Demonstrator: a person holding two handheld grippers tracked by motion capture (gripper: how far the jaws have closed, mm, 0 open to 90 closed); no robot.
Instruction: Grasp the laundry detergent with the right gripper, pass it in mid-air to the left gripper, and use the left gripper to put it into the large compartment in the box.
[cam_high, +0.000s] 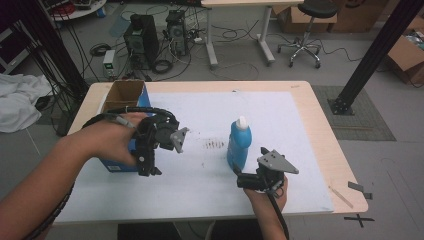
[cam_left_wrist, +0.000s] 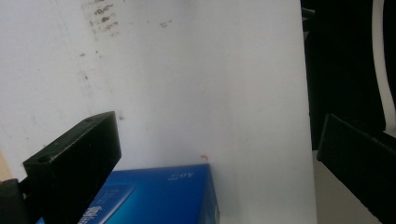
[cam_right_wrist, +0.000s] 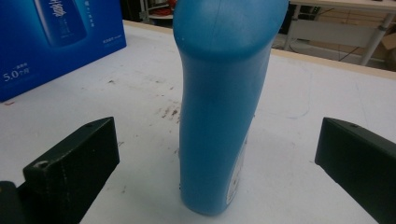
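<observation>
A blue bottle with a white cap stands upright on the white mat, right of centre. My right gripper sits low just in front of it. In the right gripper view the bottle rises between the two wide-apart jaws of this open gripper, touching neither. An open blue cardboard box stands at the mat's left edge. My left gripper hovers beside the box's near right corner, pointing down. In the left gripper view it is open over bare mat, with the box corner below.
Brown stains mark the mat left of the bottle. The wooden table edge runs along the right. On the floor beyond the table are computer towers, cables and a stool. A black post slants at the right.
</observation>
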